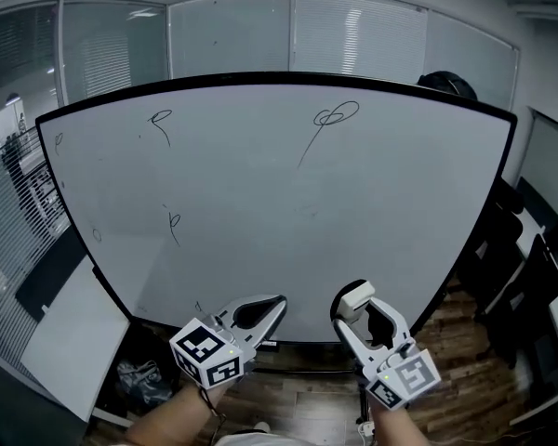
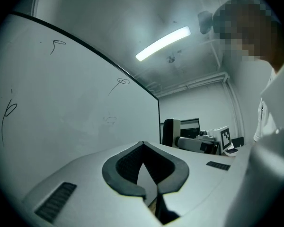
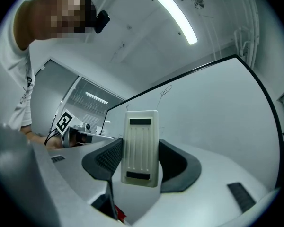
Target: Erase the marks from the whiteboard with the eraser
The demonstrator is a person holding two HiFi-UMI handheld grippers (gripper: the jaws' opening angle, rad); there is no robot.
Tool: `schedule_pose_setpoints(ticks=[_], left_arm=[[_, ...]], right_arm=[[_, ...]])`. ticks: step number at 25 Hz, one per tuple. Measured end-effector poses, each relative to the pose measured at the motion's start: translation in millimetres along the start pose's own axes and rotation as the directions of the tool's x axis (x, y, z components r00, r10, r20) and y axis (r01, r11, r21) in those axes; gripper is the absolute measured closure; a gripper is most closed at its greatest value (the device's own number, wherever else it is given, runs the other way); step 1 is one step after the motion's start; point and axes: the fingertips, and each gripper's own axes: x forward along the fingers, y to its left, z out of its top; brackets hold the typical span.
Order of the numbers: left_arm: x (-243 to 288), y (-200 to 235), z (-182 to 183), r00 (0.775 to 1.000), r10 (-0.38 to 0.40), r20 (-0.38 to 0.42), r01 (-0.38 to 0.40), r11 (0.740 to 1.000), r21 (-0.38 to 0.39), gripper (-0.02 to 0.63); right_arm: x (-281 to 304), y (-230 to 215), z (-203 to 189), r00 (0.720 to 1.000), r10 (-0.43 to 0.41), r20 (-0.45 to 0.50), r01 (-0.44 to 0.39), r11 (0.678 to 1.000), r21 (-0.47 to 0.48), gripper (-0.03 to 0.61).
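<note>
A large whiteboard [image 1: 288,212] with a black frame stands in front of me. It carries thin pen marks: a looped squiggle [image 1: 330,124] at upper right, another mark [image 1: 160,124] at upper left, a small mark [image 1: 173,223] at middle left. My right gripper [image 1: 352,307] is shut on a white eraser [image 3: 141,147], held low before the board's bottom edge, apart from the surface. My left gripper [image 1: 277,303] is shut with nothing in it, beside the right one.
Glass partitions with blinds [image 1: 102,49] run behind the board. A white table [image 1: 70,342] sits at lower left, dark office chairs [image 1: 521,286] at right. The floor [image 1: 474,379] is wood.
</note>
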Motion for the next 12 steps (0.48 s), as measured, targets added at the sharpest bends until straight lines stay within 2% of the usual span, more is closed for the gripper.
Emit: schedule_pose_setpoints(ticks=[12], left_arm=[[16.7, 74.3, 40.3, 0.992, -0.118, 0.035, 0.116, 0.991, 0.062, 0.607]], right_arm=[[81.1, -35.5, 58.4, 0.992, -0.103, 0.071, 0.114, 0.977, -0.181, 0.336]])
